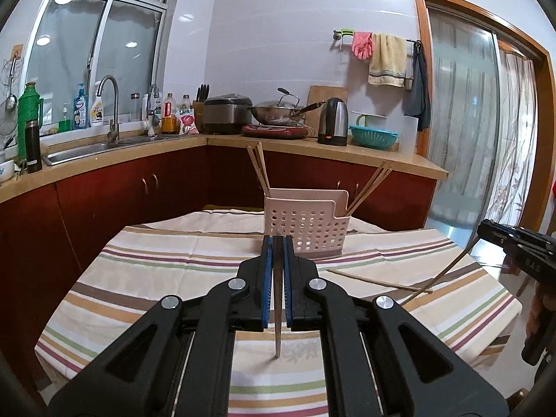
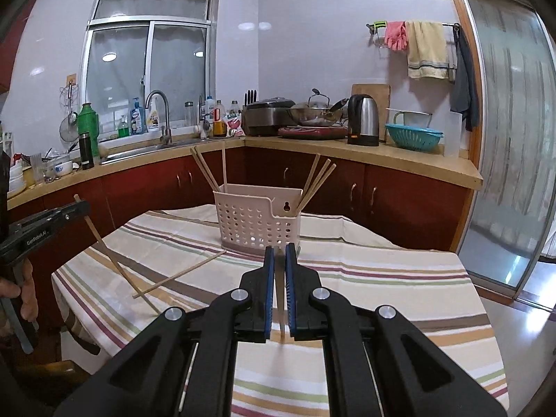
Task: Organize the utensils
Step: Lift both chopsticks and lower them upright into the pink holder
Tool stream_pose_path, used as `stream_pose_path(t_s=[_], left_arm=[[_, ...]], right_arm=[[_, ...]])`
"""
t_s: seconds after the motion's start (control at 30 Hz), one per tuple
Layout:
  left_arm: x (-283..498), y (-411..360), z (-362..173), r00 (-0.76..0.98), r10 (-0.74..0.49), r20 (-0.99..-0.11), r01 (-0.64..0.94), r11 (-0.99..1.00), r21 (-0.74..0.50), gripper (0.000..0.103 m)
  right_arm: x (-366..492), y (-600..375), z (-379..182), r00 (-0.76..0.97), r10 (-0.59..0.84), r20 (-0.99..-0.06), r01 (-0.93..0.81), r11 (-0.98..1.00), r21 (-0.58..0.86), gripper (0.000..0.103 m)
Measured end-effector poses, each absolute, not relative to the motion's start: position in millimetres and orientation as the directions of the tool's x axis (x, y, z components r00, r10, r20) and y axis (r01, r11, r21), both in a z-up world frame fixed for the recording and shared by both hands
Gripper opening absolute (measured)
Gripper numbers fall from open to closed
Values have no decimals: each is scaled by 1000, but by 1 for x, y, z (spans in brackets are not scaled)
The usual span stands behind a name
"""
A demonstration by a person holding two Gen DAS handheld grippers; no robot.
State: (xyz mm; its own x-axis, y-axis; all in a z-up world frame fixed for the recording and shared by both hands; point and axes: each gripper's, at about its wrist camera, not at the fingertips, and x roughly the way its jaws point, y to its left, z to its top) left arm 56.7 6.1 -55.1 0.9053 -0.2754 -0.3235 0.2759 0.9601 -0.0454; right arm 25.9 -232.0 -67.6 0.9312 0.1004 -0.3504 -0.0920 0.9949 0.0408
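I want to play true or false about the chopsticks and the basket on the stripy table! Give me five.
1. Each gripper holds a chopstick. True: the left gripper and the right gripper are each shut on a chopstick.
2. The pink basket is empty. False: chopsticks stand in it at both ends.
3. One loose chopstick lies on the striped tablecloth. True.
4. The basket lies tipped on its side. False: it stands upright.
5. The basket sits on the kitchen counter. False: it sits on the table with the striped cloth.
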Motion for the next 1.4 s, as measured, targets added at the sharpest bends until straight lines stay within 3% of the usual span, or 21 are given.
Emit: stream_pose_path(t_s=[0.8, 1.4], left_arm=[[118, -11, -43, 907, -280, -314, 283, 958, -37, 6], [201, -52, 67, 940, -334, -63, 334, 942, -12, 6]], right_arm=[[89, -227, -66, 938, 101, -333, -86, 995, 60, 7], [157, -241, 28, 984, 146, -106, -137, 987, 86, 7]])
